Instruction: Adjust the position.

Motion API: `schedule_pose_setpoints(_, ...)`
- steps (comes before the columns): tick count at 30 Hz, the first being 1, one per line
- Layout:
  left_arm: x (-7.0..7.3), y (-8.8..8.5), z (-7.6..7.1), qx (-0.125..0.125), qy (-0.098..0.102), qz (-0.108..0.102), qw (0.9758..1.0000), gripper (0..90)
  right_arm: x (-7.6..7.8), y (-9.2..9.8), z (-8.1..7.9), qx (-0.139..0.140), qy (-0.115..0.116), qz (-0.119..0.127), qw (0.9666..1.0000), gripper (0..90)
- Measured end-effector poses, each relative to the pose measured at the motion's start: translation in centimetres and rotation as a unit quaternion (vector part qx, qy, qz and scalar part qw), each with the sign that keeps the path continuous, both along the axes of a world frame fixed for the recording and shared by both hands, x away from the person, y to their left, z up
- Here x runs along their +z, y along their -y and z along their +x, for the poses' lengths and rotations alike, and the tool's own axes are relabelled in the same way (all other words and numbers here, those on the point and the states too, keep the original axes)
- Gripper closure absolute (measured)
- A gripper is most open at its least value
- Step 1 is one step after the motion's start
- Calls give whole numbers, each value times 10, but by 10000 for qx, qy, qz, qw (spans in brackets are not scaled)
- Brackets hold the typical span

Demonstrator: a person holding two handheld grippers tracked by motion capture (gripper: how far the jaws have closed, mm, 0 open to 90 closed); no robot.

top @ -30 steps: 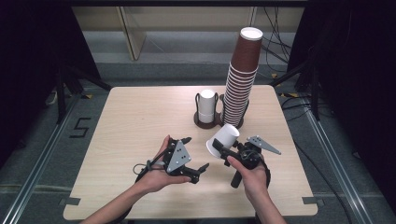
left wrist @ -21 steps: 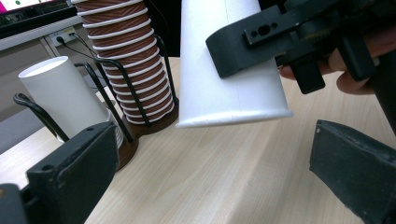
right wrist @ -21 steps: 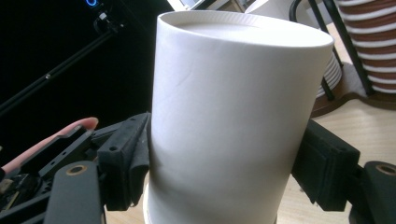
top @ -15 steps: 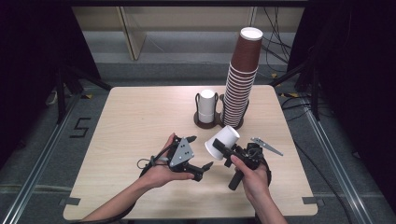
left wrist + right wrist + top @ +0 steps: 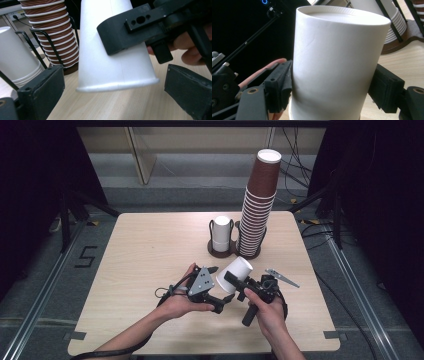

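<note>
High view: right gripper holds a white paper cup upside down and tilted, above the counter, on the near side of the brown cup stack. Cup is clear of the counter surface, closed bottom pointing up toward the stack, rim pointing down toward the person.

Right gripper view: jaws pinch the cup from both sides, pads pressed on its wall. Firm hold.

Left gripper sits just beside the cup, on the side away from the stack and nearer the person. Left gripper view: its jaws are spread either side of the cup's rim, gaps visible on both sides, no contact. Jaws have just been closing, cup rim between them, not yet pinched. One jaw of the right gripper lies across the cup wall in that view.

Landmark details: brown stack stands in a dark wire holder at the far side of the counter. A short stack of white cups sits in the same holder, touching-close beside the brown stack. Held cup is near the holder, apart from it.

Both hands are at the near edge of the counter, well apart from the stack.
</note>
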State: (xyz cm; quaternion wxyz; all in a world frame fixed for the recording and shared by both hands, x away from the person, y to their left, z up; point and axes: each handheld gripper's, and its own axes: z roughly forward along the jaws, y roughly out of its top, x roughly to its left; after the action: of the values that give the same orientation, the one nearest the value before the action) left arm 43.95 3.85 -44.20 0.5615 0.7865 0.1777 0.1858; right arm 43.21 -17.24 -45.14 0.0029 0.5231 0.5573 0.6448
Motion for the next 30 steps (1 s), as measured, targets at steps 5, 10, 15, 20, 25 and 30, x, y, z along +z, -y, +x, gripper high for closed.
schedule_pose_setpoints(5, -2, 3, 0, 54, -34, 18, 10000, 95, 0, -2, 0, 44, 16, 63, 10000, 274)
schedule_pose_setpoints(10, -3, 5, 4, 102, -17, 31, 9999, 147, 1, -5, -1, 88, 11, 102, 9999, 273)
schedule_pose_setpoints(15, -5, 5, 2, 137, 46, 3, 9999, 181, 0, -6, -1, 38, -9, 70, 10000, 261)
schedule_pose_setpoints(20, -2, 2, 1, 142, 81, -114, 9998, 267, 3, -6, -1, 77, 140, 70, 9998, 192)
schedule_pose_setpoints(25, 2, 1, 1, 199, 61, -162, 9997, 299, 5, -7, 0, 266, 201, 46, 9994, 75)
schedule_pose_setpoints(30, 4, 0, 1, 160, 119, -85, 9998, 306, 8, -8, 0, 381, 150, 63, 9991, 20)
